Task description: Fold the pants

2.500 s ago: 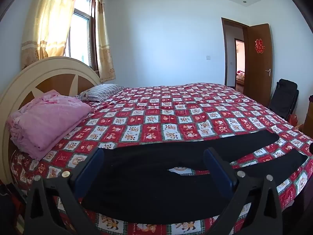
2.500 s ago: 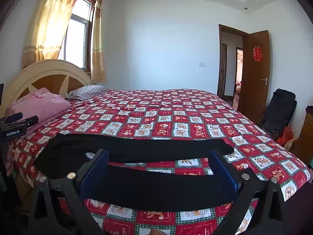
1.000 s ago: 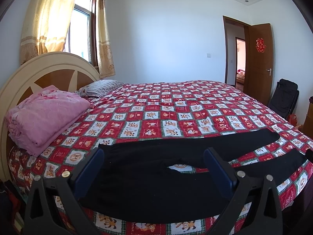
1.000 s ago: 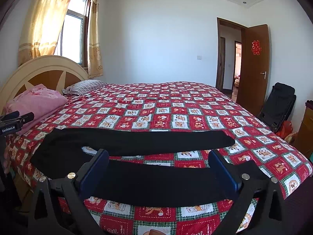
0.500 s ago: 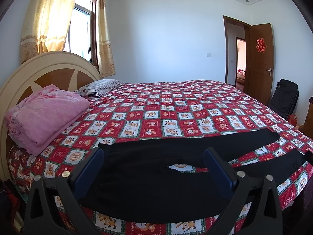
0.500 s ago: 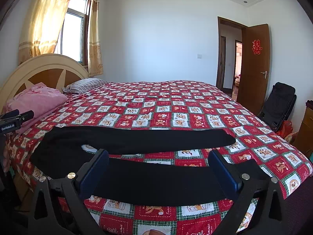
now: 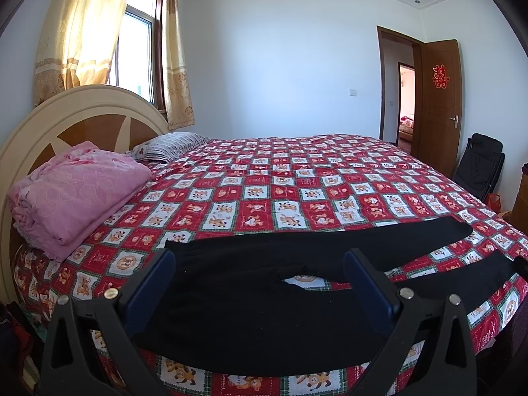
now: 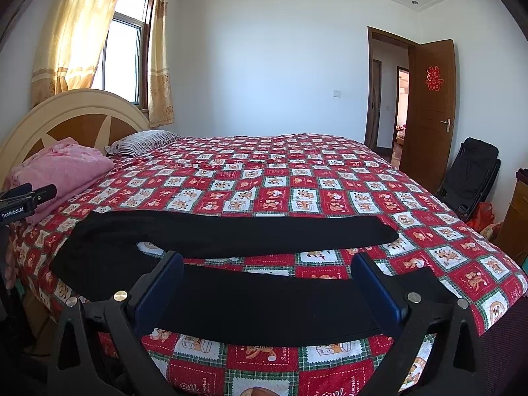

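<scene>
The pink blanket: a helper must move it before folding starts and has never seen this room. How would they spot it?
Start at the bed's rounded cream-and-brown headboard. Against it, on the near side of the red checked quilt, lies the pink blanket, folded into a thick pile. The striped pillow beside it is grey and flatter; the black pants lie spread flat along the front edge.

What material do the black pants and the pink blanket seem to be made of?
Black pants: probably a soft knit, matte; they lie limp and flat without shine. Pink blanket: likely plush fleece or quilted fabric; it looks fuzzy, with faint embossed patterns and thick folds.
</scene>
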A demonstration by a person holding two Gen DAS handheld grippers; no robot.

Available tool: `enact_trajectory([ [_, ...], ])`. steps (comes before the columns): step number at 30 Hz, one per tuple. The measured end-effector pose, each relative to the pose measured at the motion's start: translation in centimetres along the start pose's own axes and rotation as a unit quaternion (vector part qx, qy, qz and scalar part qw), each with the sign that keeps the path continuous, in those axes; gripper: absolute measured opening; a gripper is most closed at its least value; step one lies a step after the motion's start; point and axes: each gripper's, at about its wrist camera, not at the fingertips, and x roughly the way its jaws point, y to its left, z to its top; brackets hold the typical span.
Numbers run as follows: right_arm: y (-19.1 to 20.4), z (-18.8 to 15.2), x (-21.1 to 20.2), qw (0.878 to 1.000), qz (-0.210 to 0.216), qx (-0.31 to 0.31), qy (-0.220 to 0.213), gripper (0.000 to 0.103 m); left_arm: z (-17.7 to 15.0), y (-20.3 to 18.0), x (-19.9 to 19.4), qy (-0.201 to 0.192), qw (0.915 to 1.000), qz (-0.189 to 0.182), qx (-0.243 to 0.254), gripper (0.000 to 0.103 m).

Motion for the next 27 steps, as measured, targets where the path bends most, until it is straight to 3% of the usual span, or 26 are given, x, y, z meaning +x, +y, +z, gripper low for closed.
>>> enact_trajectory([
  [20, 0.0, -0.3, 0.7, 1.000, 0.000, 0.000, 0.008, 0.102, -0.6, 0.2, 1.9, 0.027, 0.9995, -0.016, -0.009, 0.103],
  [27, -0.6, -1.3, 2.3, 0.999, 0.028, 0.004, 0.023, 0.102, -2.1, 5.4, 7.2, 0.072, 0.9968, 0.029, -0.018, 0.103],
])
